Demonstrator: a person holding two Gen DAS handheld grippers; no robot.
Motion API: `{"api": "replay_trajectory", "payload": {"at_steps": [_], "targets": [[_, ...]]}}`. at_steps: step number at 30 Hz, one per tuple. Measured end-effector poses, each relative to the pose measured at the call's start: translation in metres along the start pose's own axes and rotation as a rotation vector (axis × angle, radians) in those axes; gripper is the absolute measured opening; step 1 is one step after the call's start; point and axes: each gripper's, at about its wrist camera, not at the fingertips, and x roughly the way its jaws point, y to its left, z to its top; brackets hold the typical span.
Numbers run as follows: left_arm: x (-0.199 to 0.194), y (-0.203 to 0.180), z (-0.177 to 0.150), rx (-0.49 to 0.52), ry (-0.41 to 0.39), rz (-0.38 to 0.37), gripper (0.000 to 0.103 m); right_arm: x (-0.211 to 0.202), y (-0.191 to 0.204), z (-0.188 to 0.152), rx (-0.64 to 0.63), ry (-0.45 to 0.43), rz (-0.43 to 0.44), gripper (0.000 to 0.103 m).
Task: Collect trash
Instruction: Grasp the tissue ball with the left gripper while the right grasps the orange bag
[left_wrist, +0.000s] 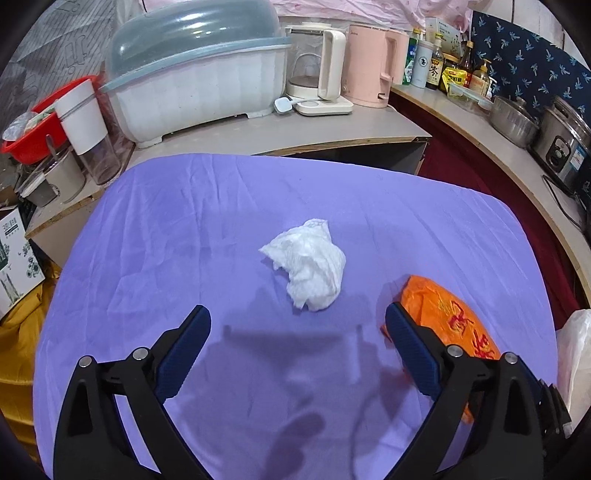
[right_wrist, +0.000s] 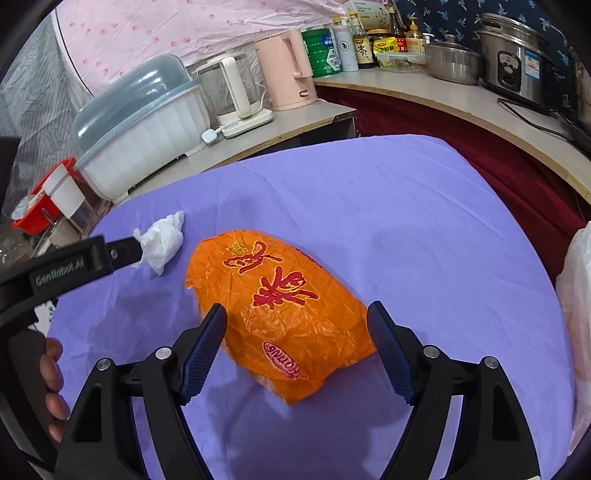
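A crumpled white tissue (left_wrist: 309, 268) lies on the purple cloth (left_wrist: 184, 229) in the middle of the table. My left gripper (left_wrist: 297, 317) hovers just short of it, jaws wide open, nothing between them. An orange plastic wrapper (right_wrist: 284, 306) with red characters lies to the tissue's right; in the left wrist view the wrapper (left_wrist: 443, 314) sits behind my right finger. My right gripper (right_wrist: 297, 325) is open and straddles the wrapper's near end, pads apart from it. The tissue (right_wrist: 162, 240) also shows at the left of the right wrist view, partly behind the left gripper's finger (right_wrist: 122, 253).
A counter behind the table holds a white dish rack with a grey lid (left_wrist: 195, 85), a glass kettle (left_wrist: 317, 74), a pink kettle (left_wrist: 369, 66), bottles and steel pots (right_wrist: 517, 55). A red basket (left_wrist: 33, 125) stands at left. A pale plastic bag (right_wrist: 576, 332) hangs at the table's right edge.
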Motion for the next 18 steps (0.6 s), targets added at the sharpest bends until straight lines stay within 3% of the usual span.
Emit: {"api": "replay_trajectory", "payload": {"at_steps": [10,12,14,18], "targets": [[0.046,-0.004,0.014,0.011,0.046,-0.018,0.089,0.024,-0.003,0.002,-0.008,0.011,-0.009,0.08],[0.051,-0.006,0.014,0.016,0.054,-0.028,0.081,0.024,-0.002,0.003,-0.007,0.012,-0.007,0.08],[0.055,-0.008,0.012,0.024,0.074,-0.045,0.066,0.025,-0.002,0.003,-0.005,0.01,-0.009,0.078],[0.055,-0.012,0.008,0.045,0.08,-0.036,0.039,0.022,-0.005,0.002,0.01,0.004,-0.005,0.065]]}}
